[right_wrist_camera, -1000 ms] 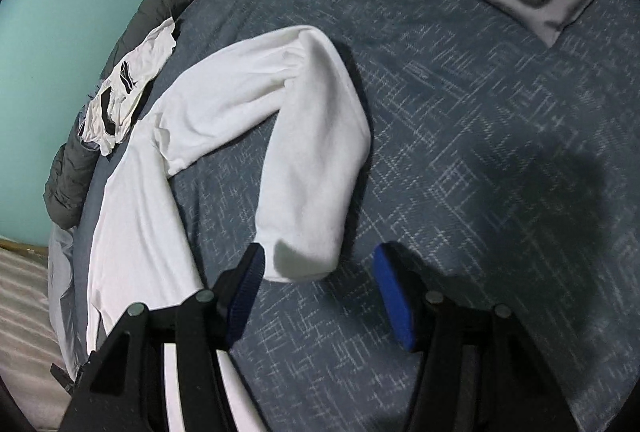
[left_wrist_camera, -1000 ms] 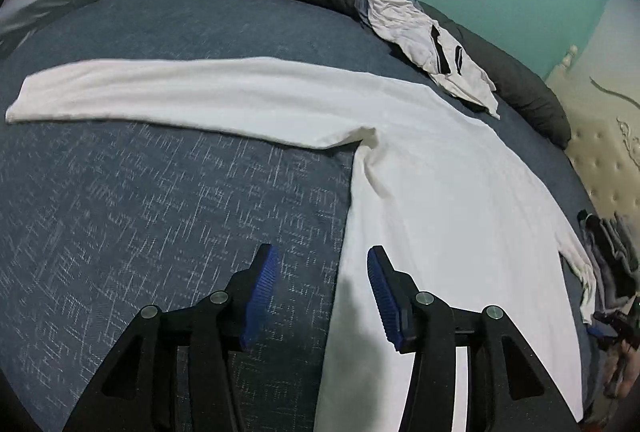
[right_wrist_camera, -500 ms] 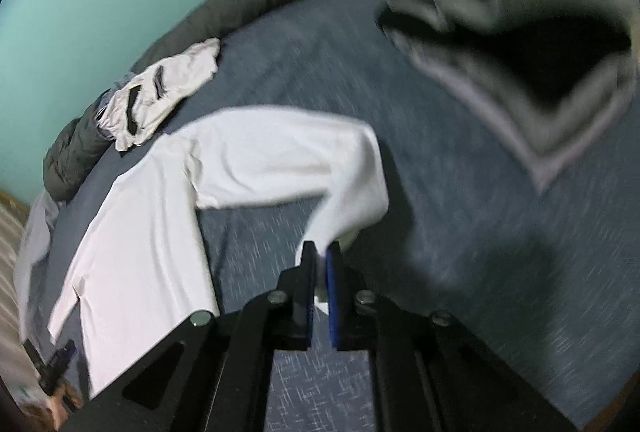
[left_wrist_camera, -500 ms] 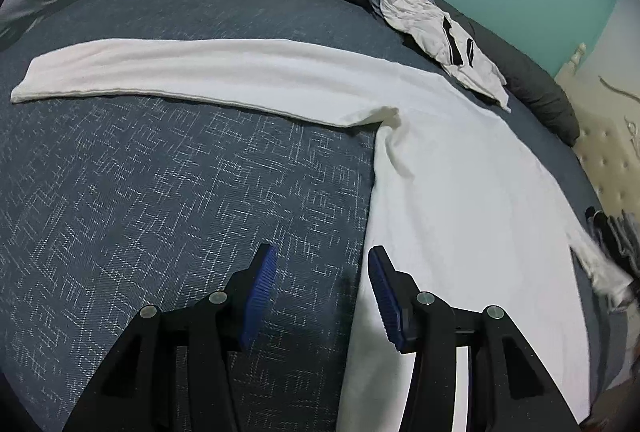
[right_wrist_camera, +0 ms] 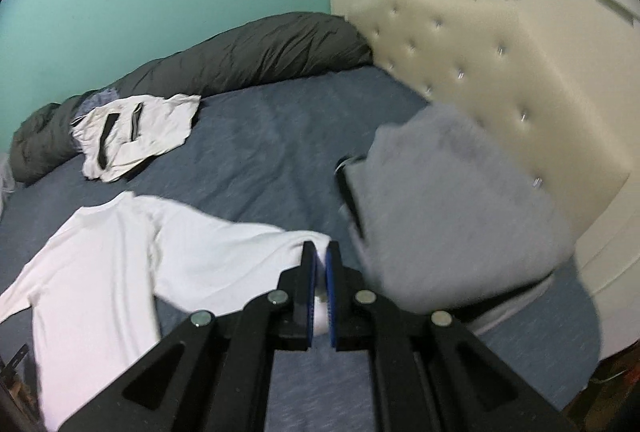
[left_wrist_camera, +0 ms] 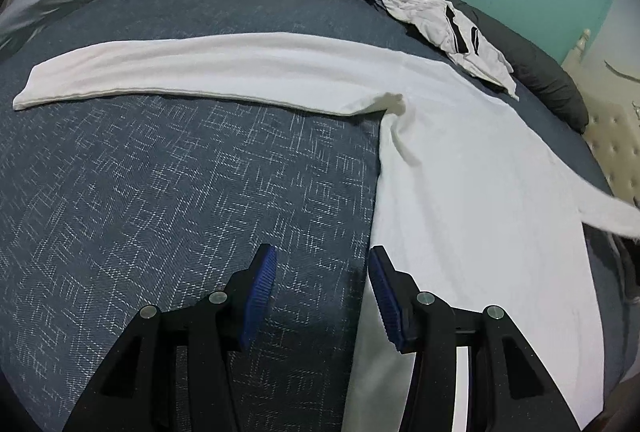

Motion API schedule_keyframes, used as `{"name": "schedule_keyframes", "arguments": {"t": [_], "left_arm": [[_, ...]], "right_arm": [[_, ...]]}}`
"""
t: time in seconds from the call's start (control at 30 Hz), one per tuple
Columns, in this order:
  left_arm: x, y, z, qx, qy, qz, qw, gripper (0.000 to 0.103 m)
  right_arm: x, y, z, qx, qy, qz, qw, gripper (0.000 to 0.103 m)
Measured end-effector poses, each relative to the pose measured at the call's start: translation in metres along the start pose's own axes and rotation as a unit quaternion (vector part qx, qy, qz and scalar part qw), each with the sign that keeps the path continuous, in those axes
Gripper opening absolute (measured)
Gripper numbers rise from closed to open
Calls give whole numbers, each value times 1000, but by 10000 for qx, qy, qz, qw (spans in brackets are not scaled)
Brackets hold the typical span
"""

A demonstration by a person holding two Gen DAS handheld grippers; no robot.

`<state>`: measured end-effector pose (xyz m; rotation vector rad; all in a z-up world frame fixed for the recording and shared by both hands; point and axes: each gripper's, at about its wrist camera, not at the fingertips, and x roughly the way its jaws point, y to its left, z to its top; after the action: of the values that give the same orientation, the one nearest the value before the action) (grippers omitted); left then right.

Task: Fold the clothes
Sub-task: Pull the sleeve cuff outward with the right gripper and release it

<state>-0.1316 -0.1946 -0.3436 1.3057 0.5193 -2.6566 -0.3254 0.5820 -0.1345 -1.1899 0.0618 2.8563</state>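
White shirt [left_wrist_camera: 472, 191] lies flat on the blue bed [left_wrist_camera: 180, 191], body toward the right, one sleeve [left_wrist_camera: 200, 69] stretched out straight to the left. Left gripper [left_wrist_camera: 322, 296] hovers over the bed at the shirt's near left edge; fingers apart, nothing between them. Right gripper [right_wrist_camera: 320, 284] has its fingers together, clamped on the cuff of the other sleeve [right_wrist_camera: 224, 252], which is lifted off the bed. Far side: dark rolled duvet [right_wrist_camera: 240, 51] along the teal wall, crumpled white garment [right_wrist_camera: 132, 135] with black stripes against it. Grey folded pile [right_wrist_camera: 448, 207], blurred, sits just right of the held cuff, before the cream headboard [right_wrist_camera: 500, 51].
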Motion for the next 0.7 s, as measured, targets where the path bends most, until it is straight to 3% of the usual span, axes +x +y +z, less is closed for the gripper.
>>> {"name": "schedule_keyframes", "arguments": {"t": [0.37,0.57,0.7], "left_arm": [[6,-6,2,161,54,79,9998,52],[6,-6,4,188,53,99,9998,52],[8,-7,6,198,55,79,9998,52]], "right_arm": [[1,-32,76,-300,-300,-810,9958,4],[26,-56,84,-248,-82,-1296,9912,4],[51,-68,72,-218,288,-1285,9911,4]]}}
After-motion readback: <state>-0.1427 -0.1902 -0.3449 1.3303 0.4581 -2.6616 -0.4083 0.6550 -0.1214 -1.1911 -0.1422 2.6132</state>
